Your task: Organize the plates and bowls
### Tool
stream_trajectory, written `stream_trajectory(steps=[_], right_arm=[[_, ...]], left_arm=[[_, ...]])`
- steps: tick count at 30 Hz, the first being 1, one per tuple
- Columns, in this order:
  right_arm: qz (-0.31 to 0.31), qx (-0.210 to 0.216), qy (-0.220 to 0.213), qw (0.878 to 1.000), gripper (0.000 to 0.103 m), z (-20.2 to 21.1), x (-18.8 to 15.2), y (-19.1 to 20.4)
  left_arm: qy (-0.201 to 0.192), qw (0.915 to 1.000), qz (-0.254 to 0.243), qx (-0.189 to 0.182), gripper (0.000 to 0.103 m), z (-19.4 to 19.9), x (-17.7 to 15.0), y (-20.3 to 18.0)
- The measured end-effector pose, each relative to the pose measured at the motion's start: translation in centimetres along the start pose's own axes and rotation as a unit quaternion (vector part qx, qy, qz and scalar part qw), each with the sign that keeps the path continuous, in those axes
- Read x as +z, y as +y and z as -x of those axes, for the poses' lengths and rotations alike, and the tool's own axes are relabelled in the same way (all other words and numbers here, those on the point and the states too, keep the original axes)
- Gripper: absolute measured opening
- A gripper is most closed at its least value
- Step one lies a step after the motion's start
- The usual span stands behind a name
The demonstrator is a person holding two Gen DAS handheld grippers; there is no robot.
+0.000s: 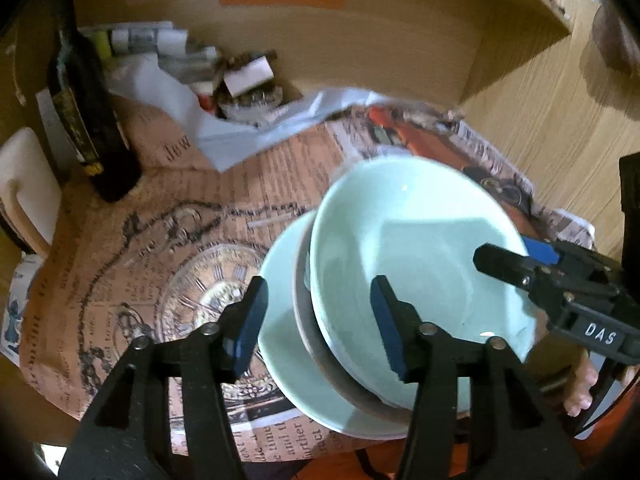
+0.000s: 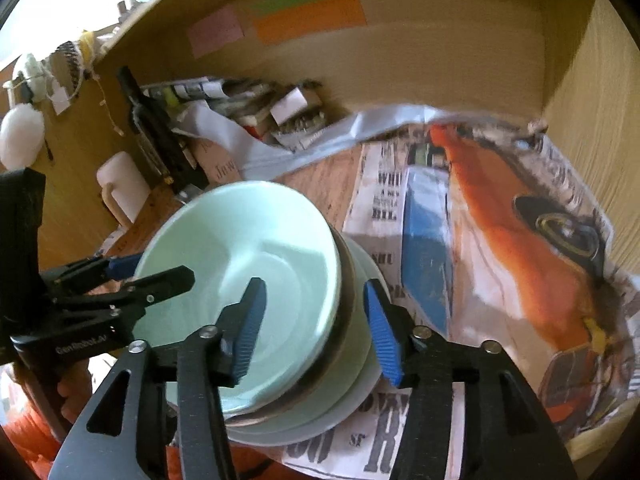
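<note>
Resting on newspaper (image 2: 460, 208) inside a wooden cupboard (image 2: 440, 60): pale green bowl (image 1: 400, 248), sitting tilted in a pale green plate (image 1: 280, 360), with a brown band showing between the two.

Left gripper (image 1: 320, 292) standing open, straddling the bowl's near-left rim: one blue pad (image 1: 250, 320) hanging just outside the plate's edge, the other hanging inside the bowl, neither pressing on the crockery.

Right gripper (image 2: 312, 292) likewise standing open, straddling the opposite rim: one pad (image 2: 252, 320) hanging inside the bowl, the other outside, over the plate, with a gap showing on both sides of the rim.

Lying flat on the newspaper just left of the plate: clear glass dish (image 1: 200, 292). Standing further back on the left: dark bottle (image 1: 88, 120) and white mug (image 1: 24, 184). Piling up against the back wall: clutter of packets and a plastic bag (image 1: 240, 132). Sticking to the back wall: orange note (image 2: 312, 20).
</note>
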State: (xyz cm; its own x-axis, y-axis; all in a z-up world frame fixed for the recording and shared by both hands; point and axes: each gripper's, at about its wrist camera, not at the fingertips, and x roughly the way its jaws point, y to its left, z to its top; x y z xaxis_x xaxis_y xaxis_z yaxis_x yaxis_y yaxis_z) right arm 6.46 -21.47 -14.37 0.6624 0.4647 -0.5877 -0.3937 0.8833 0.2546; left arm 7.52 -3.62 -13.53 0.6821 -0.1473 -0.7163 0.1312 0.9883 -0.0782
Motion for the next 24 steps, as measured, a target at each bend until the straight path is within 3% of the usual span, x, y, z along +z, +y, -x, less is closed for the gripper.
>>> stream_trajectory(steps=[7, 12, 14, 16, 19, 24], right_arm=[[0.037, -0.016, -0.077, 0.996, 0.067, 4.0, 0.5, 2.1], [0.043, -0.01, -0.118, 0.992, 0.068, 6.5, 0.2, 3.4], [0.042, -0.006, -0.135, 0.99, 0.071, 7.4, 0.0, 3.8], [0.041, -0.004, -0.154, 0.987, 0.074, 8.4, -0.3, 4.0], [0.037, -0.001, -0.185, 0.982, 0.081, 9.8, -0.9, 4.1], [0.039, -0.004, -0.216, 0.976, 0.088, 11.3, -1.7, 4.4]], left_arm=[[-0.099, 0.9949, -0.015, 0.015, 0.072, 5.4, 0.4, -0.9], [-0.157, 0.9871, -0.021, 0.022, 0.074, 8.7, 0.0, -1.3], [-0.179, 0.9833, -0.025, 0.025, 0.078, 10.0, -0.5, -1.5], [-0.203, 0.9784, -0.03, 0.03, 0.093, 11.0, -0.9, -1.8], [-0.247, 0.967, -0.039, 0.046, 0.098, 12.8, -2.1, -2.4], [-0.272, 0.9601, -0.044, 0.049, 0.1, 14.1, -3.4, -3.1]])
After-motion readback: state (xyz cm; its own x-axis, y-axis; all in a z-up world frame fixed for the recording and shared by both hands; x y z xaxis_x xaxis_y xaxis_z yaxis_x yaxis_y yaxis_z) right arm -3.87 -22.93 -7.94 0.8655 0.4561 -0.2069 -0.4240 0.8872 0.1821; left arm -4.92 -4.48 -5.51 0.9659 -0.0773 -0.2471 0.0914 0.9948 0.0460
